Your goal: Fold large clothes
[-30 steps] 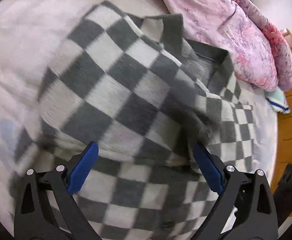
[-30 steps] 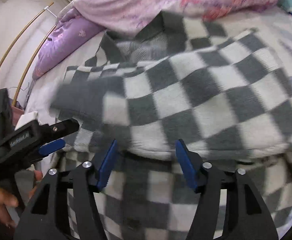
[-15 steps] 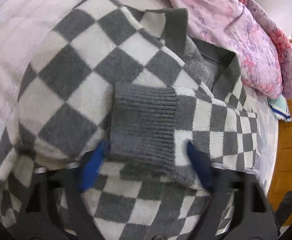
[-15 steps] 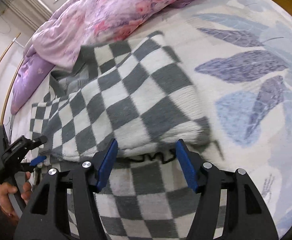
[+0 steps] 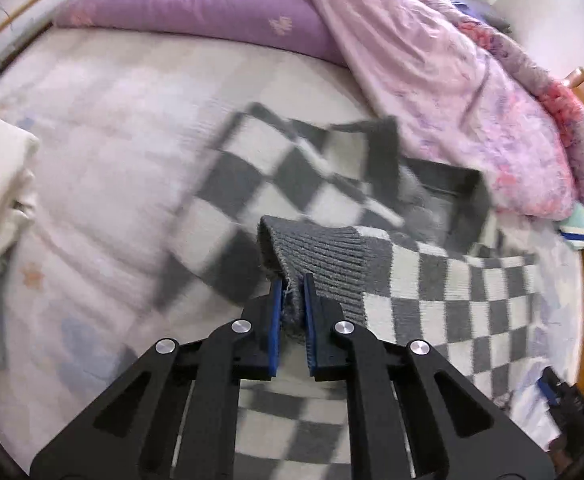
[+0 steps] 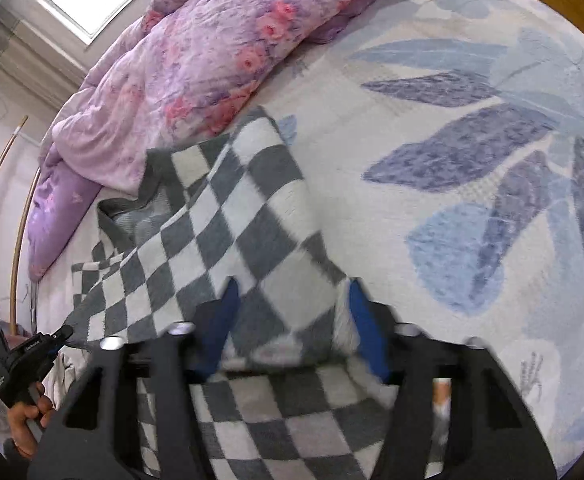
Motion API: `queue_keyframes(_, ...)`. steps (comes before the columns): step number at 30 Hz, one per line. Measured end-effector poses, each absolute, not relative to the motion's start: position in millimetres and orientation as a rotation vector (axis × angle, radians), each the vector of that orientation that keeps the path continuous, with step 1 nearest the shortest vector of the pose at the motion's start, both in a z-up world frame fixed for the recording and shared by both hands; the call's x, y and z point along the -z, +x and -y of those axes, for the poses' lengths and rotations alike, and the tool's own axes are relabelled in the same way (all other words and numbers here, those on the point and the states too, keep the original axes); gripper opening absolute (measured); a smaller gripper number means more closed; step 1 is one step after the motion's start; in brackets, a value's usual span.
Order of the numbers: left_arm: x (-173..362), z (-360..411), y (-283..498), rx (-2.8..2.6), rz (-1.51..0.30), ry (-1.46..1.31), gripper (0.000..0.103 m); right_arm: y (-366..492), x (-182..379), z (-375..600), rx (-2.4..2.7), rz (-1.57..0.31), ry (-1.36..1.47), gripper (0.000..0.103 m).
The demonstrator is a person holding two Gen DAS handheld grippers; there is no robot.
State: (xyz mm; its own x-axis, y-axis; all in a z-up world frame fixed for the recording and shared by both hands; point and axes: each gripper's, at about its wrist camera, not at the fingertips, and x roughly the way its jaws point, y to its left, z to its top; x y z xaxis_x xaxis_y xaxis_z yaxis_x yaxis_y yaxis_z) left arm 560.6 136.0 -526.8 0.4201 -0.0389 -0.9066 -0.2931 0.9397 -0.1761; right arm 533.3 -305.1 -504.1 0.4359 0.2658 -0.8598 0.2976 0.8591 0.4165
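My left gripper [image 5: 292,312] has just closed on the cuff [image 5: 319,256] to fold the sleeve across the sweater [image 6: 228,240], spread on the bed [image 6: 431,80]; right gripper [image 6: 292,320], closing, straddles its right fold.

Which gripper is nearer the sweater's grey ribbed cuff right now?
Left. The left gripper is shut on the ribbed cuff. The right gripper straddles a checkered fold of the sweater, away from the cuff.

No lettering here is sharp enough to read.
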Motion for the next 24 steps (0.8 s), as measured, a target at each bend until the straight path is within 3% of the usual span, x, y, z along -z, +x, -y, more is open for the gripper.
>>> queue_keyframes(3,546,-155,561,-0.161,-1.205,-0.34,0.01,547,517,287,-0.037,-1.18,0.543,0.008)
queue_keyframes(6,563,-154,560,-0.14,-1.243,-0.297,0.01,560,539,271,-0.058,-1.248,0.491,0.008)
queue_keyframes(9,581,-156,554,-0.153,-1.279,-0.272,0.011,569,570,271,0.007,-1.339,0.448,0.0)
queue_keyframes(14,576,-154,556,-0.144,-1.301,-0.258,0.011,581,561,274,0.024,-1.377,0.513,0.001)
queue_keyframes(19,515,-147,557,-0.141,-1.135,-0.197,0.012,615,518,264,-0.064,-1.265,0.427,0.002)
queue_keyframes(24,486,-132,579,-0.199,-1.015,-0.067,0.012,662,527,268,-0.054,-1.222,0.431,0.003)
